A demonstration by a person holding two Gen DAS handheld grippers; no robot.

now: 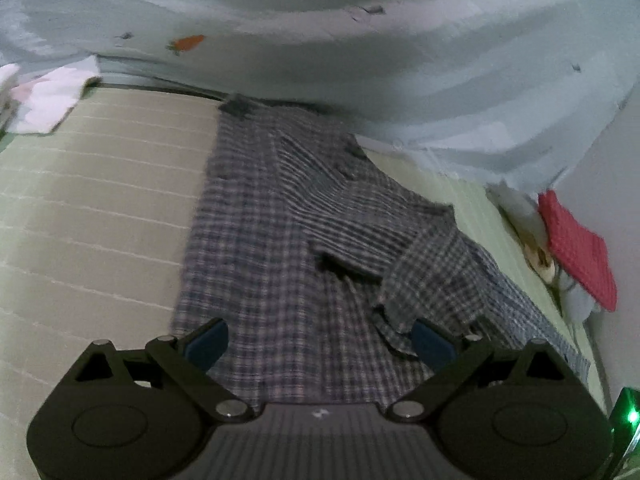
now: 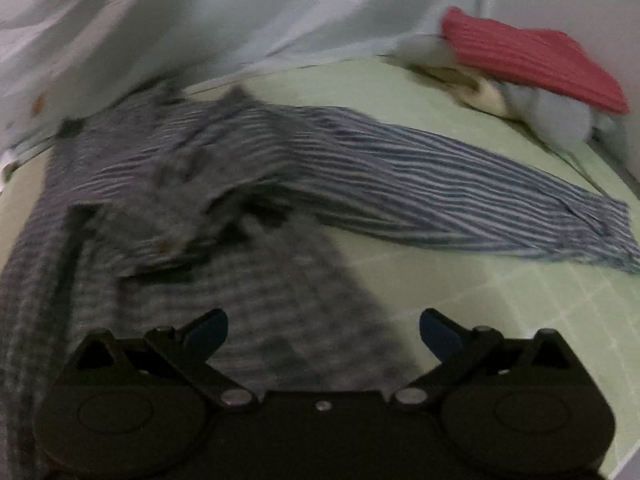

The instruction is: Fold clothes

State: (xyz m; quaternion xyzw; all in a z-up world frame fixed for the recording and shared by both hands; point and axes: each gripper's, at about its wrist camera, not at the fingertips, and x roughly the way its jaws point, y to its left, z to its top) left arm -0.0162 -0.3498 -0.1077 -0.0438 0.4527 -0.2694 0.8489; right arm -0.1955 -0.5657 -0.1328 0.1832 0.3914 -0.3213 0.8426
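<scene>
A grey-and-blue plaid shirt [image 1: 260,216] lies spread on the pale green gridded mat [image 1: 88,200], with one sleeve folded across its body. My left gripper [image 1: 320,340] hovers open above the shirt's near hem, and its fingers hold nothing. In the right wrist view the same shirt [image 2: 224,168] is blurred, and its other sleeve [image 2: 460,200] stretches out to the right over the mat [image 2: 520,304]. My right gripper [image 2: 322,328] stands wide open over the shirt's lower right edge, with nothing between its blue pads.
A light sheet with carrot prints [image 1: 360,40] hangs behind the mat. A pile of clothes topped by a red knit piece [image 2: 532,56] sits at the far right. White cloth [image 1: 48,96] lies at the far left corner.
</scene>
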